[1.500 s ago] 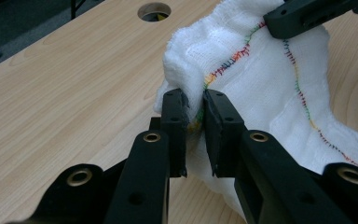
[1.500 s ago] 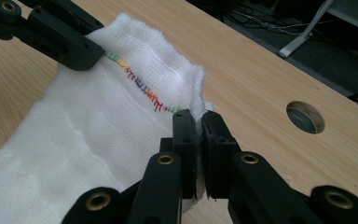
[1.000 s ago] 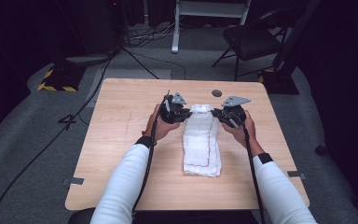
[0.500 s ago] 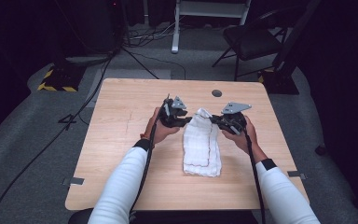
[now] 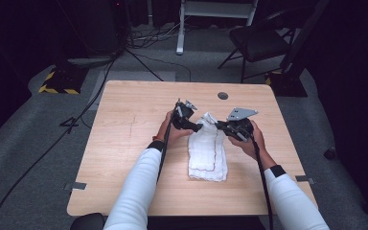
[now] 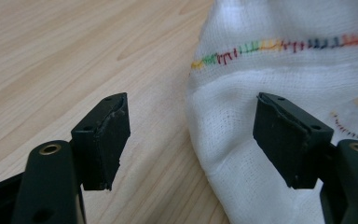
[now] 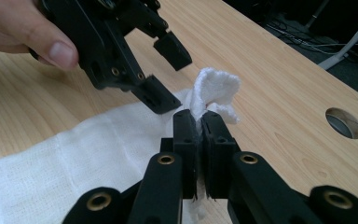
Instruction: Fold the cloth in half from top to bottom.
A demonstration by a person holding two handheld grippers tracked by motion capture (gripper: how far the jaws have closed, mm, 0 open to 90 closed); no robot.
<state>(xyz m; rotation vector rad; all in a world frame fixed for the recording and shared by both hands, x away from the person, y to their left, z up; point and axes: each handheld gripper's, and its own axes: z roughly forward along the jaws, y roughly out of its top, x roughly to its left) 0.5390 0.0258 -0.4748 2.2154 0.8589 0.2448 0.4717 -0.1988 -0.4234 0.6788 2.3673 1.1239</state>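
Cloth (image 5: 207,152) lies in the lower middle of the high view, a folded white strip running up the table (image 5: 124,143) towards its far end, where one corner is raised. The right tool (image 7: 196,122) is clenched on that bunched corner. The left tool (image 6: 191,135) stands released, one jaw over bare wood and the other over the stitched edge. To do this well, I'd judge the left should slide in low, take the hem cleanly near the coloured stitching, and close before either hand lifts, so both corners rise evenly. Nothing else sits on the table; the round hole (image 5: 223,95) beyond is well apart. Farther up, a chair (image 5: 258,43) and floor cables (image 5: 143,57) stay out of the way.
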